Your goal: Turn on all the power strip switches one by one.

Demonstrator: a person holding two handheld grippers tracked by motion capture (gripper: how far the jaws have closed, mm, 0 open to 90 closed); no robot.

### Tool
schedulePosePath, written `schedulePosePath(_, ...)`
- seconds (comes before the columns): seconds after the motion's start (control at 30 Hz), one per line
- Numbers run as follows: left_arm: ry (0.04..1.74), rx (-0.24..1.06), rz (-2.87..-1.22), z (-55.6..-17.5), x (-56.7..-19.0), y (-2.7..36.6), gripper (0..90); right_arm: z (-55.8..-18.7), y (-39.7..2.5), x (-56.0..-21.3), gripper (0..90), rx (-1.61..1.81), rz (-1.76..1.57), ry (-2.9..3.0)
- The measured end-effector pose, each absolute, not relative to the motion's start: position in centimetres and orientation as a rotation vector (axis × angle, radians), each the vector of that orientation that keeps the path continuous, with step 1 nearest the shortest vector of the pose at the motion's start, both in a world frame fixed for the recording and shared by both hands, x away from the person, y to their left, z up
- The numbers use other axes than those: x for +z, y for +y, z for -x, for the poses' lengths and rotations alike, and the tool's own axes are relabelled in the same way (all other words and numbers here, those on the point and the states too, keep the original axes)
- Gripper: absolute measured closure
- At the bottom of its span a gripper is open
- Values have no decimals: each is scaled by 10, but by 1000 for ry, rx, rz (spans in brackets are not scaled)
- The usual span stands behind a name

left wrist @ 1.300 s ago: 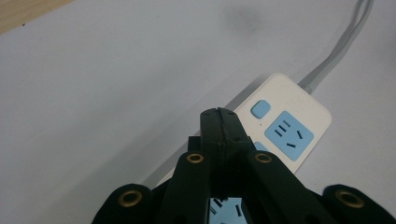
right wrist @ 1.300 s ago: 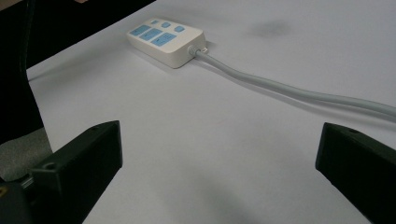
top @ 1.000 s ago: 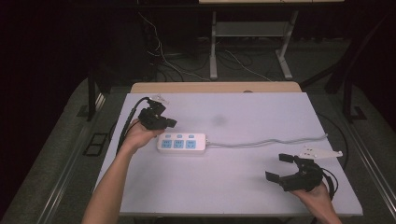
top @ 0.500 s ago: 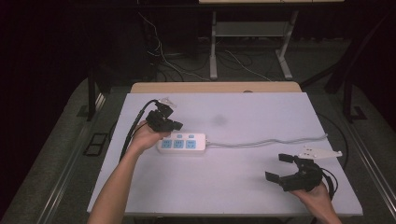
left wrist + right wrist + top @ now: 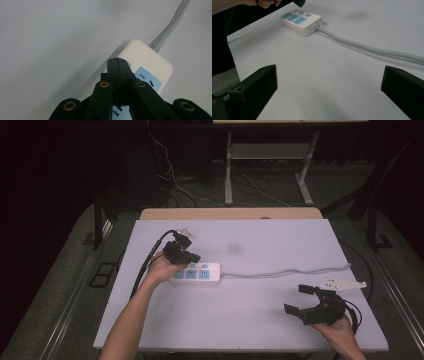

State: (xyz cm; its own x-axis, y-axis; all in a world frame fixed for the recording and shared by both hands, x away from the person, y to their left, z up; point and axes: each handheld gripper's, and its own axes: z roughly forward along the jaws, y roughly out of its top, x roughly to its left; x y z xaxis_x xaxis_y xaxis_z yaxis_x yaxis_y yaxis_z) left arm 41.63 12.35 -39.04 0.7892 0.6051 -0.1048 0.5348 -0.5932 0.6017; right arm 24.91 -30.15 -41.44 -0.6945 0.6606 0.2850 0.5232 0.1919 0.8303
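Power strip (image 5: pixel 196 271) lies under left gripper's (image 5: pixel 117 62) closed jaws.

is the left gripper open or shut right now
Shut. In the left gripper view the left gripper has its two black jaws pressed flat together with no gap, tips just above the power strip; nothing is visible between them.

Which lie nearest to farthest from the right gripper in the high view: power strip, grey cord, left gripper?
From the right gripper:
1. Grey cord, running just beyond it.
2. Power strip, mid-table, to its left.
3. Left gripper, over the strip's far-left end.
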Motion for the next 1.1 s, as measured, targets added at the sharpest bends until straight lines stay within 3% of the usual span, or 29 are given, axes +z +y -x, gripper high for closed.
schedulePosePath(0.5, 868, 166, -2399, -418, -399, 130, 897, -249, -302, -414, 5, 1524, -1157, 2318)
schedulePosePath(1.1, 911, 133, -2353, -419, -404, 138, 898, -249, -302, -414, 4, 1525, -1154, 2316)
